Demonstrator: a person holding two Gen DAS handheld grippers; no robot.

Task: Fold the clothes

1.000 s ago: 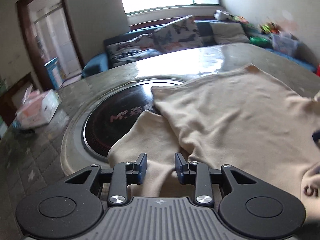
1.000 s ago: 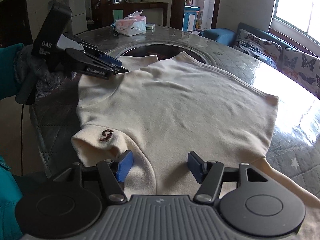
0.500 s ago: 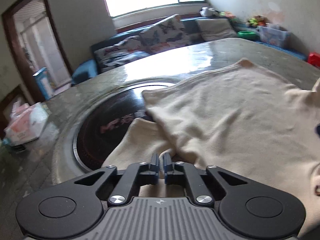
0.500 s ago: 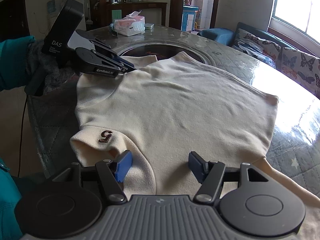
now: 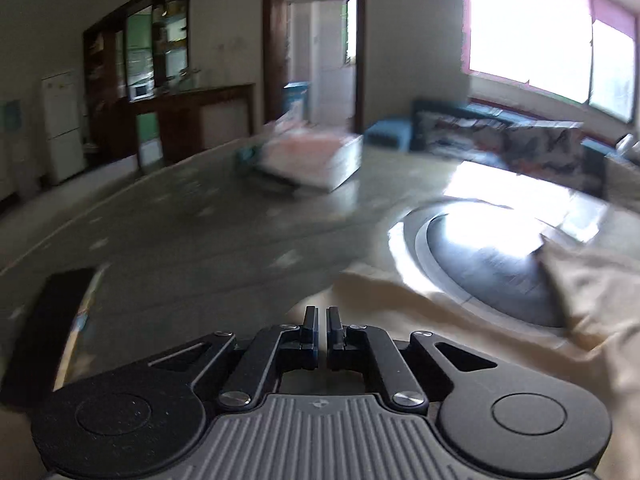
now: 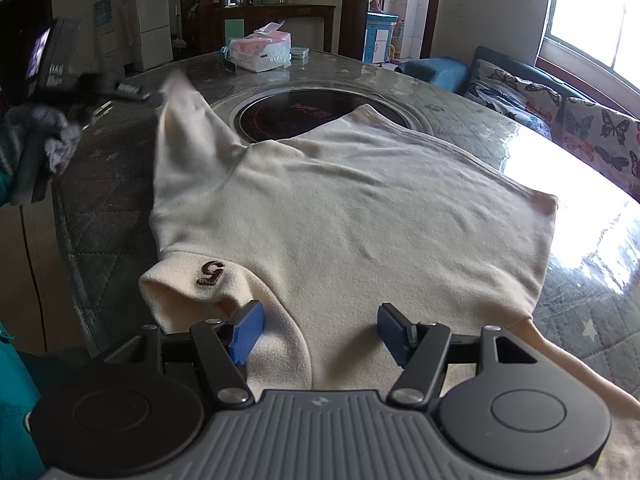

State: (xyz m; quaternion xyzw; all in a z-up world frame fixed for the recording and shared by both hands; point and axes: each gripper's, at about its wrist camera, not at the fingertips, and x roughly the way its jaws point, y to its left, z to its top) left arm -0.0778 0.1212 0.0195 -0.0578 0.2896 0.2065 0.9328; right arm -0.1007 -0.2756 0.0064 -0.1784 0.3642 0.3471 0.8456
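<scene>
Your left gripper (image 6: 154, 98) pinches the sleeve (image 6: 184, 120), lifting it to fold over the sweater (image 6: 360, 216). Right gripper (image 6: 316, 332) fingers spread, hovering near the collar (image 6: 192, 288).

Sweater (image 6: 340, 216): cream fleece-like cloth, soft, matt. Table (image 6: 460, 108): glossy, reflective top. Cooktop (image 6: 304, 114): black, shiny, metal-rimmed. Right gripper (image 6: 320, 330): matt black plastic, blue ribbed pads.

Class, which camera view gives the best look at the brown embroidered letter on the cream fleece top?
The right wrist view. There the brown embroidered letter sits sharp and unobstructed on the folded collar of the cream fleece top, just ahead of the open right tool. The left wrist view is motion-blurred and shows only plain cream fabric; the letter is out of its frame.
</scene>
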